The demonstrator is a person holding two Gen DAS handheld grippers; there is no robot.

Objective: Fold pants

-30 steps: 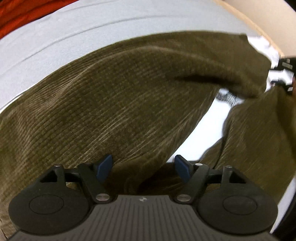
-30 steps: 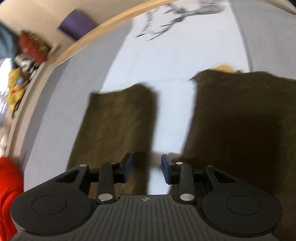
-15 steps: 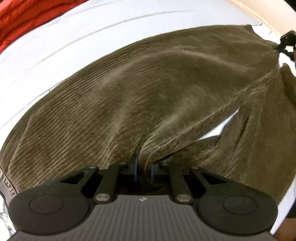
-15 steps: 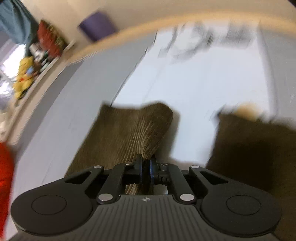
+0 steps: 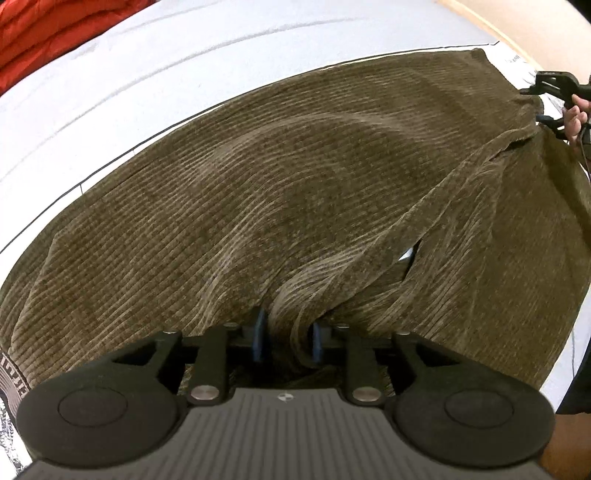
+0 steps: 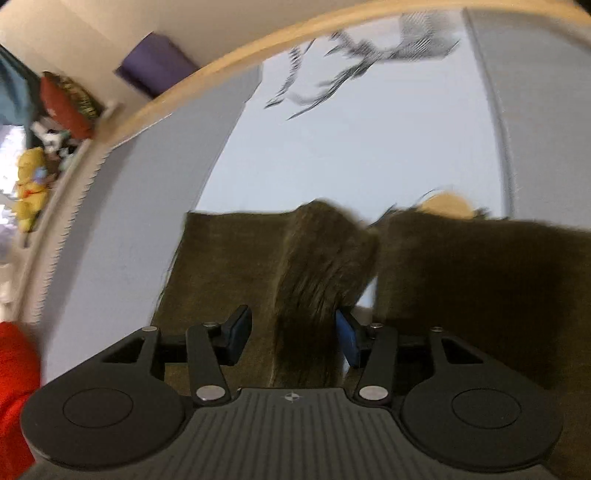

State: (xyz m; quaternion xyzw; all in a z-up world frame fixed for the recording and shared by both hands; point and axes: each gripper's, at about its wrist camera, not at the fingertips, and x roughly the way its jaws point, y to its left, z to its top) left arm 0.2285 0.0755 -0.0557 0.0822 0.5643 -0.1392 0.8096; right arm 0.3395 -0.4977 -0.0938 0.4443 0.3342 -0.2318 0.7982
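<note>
Olive corduroy pants [image 5: 295, 184] lie spread on a pale grey bed cover [image 5: 147, 74]. My left gripper [image 5: 286, 339] points steeply down and holds a bunched fold of the inner leg; taut wrinkles run to its pads while its jaws are opening. In the right wrist view the pants [image 6: 221, 266] show two leg ends. A raised, blurred fold [image 6: 317, 266] of the left leg stands between the blue pads of my right gripper [image 6: 291, 336]. Its jaws are opening, and the left pad is clear of the cloth. The right gripper's fingers [image 5: 554, 78] show at the hem.
Red fabric [image 5: 44, 29] lies at the far left of the bed and shows in the right wrist view as red fabric [image 6: 14, 387]. A wooden bed edge [image 6: 207, 77] curves behind, with a purple object [image 6: 155, 66] and a yellow toy [image 6: 31, 184] beyond. A hand [image 5: 574, 114] holds the right gripper.
Both grippers shut on cloth half a second ago. The left lifted its fold and the gap between the legs narrowed. The right gripper's jaws have since parted around its fold.
</note>
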